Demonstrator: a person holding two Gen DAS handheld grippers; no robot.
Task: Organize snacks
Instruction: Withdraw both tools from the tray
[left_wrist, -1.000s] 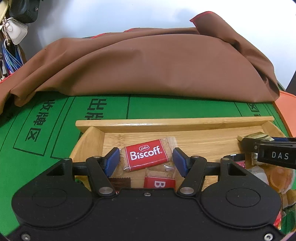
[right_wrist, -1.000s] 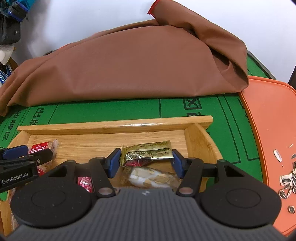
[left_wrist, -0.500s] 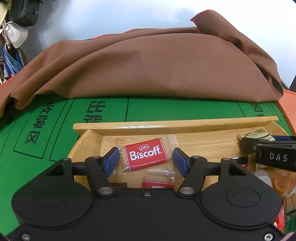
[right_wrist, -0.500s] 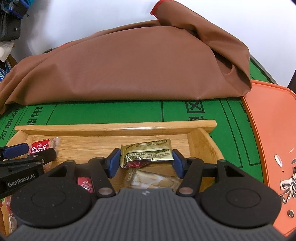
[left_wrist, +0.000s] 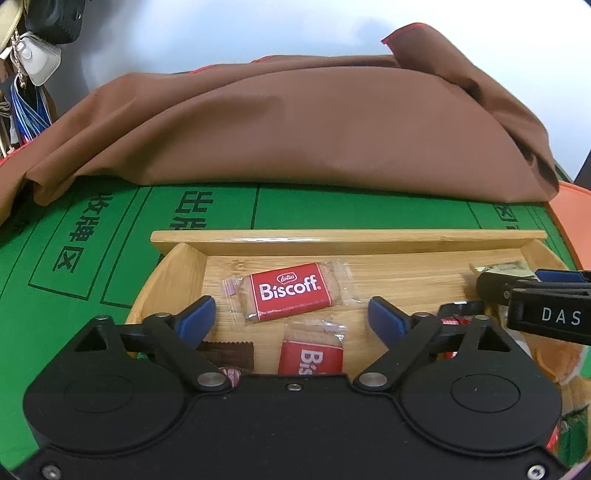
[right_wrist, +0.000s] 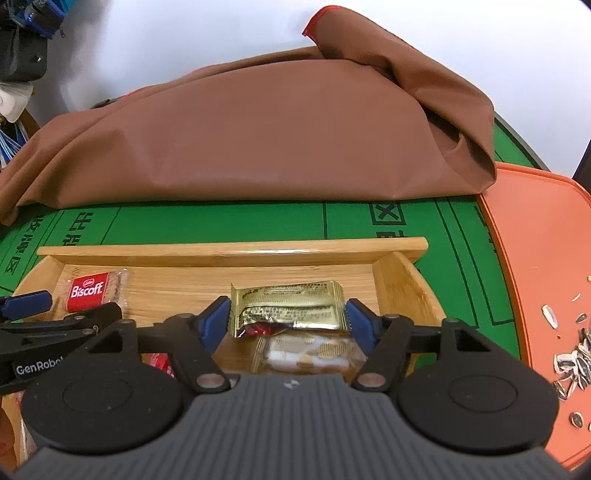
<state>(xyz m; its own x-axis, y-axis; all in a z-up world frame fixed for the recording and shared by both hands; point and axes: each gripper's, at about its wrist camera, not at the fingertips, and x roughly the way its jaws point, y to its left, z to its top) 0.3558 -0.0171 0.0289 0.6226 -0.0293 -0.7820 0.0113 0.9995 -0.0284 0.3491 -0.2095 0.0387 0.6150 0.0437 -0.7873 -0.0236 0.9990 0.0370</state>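
Left gripper (left_wrist: 291, 314) is held over the left part of the wooden tray (left_wrist: 347, 240) on the green table (left_wrist: 74, 258); its jaws have just been opening and stand wide, pads clear of the Biscoff packet (left_wrist: 290, 295), which lies flat on the tray floor. A second Biscoff packet (left_wrist: 310, 356) lies nearer. Further right, the right gripper (right_wrist: 286, 319) jaws have also just been opening, the gold packet (right_wrist: 288, 308) lying between them, apparently released, partly over a clear-wrapped snack (right_wrist: 306, 356). Risk judged: on withdrawal a pad could snag crinkly wrapper edges and drag a packet out of place; the gold packet could slide off the snack under it.
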